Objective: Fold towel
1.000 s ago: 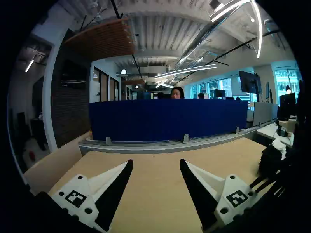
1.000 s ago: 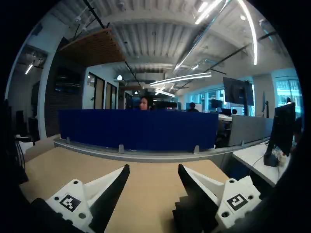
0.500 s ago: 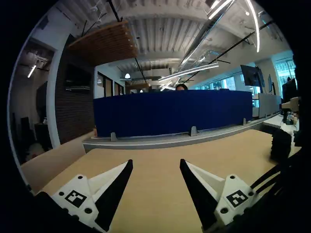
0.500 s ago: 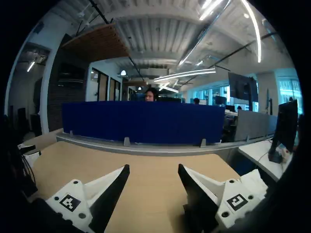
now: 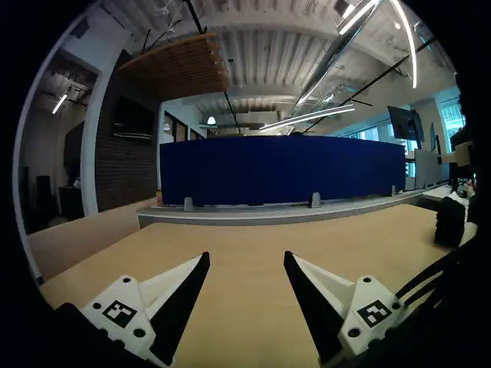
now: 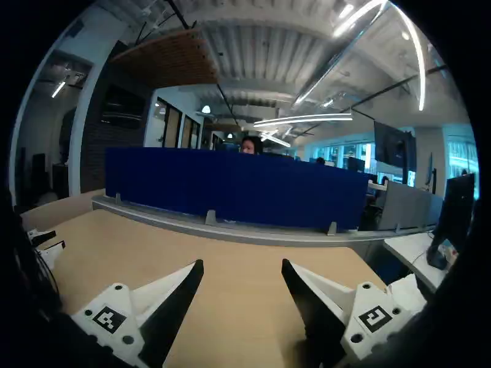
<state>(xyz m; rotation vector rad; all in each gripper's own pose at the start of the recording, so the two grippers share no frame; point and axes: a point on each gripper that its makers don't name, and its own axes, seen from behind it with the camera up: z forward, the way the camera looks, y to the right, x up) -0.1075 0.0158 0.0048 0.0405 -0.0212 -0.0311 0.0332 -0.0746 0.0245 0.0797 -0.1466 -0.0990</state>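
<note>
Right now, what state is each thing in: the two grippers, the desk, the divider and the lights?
left gripper: open, fingers apart, holding nothing.
right gripper: open, fingers apart, holding nothing.
desk: level, its wood top showing between the fingers.
blue divider: upright along the desk's far edge.
ceiling lights: lit.

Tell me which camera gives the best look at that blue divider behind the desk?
The left gripper view: the blue divider stands nearly square-on and centred, full width showing beyond the wooden desk. The right gripper view shows the divider too, but slanting away rightward, with a person's head above its top edge.
</note>
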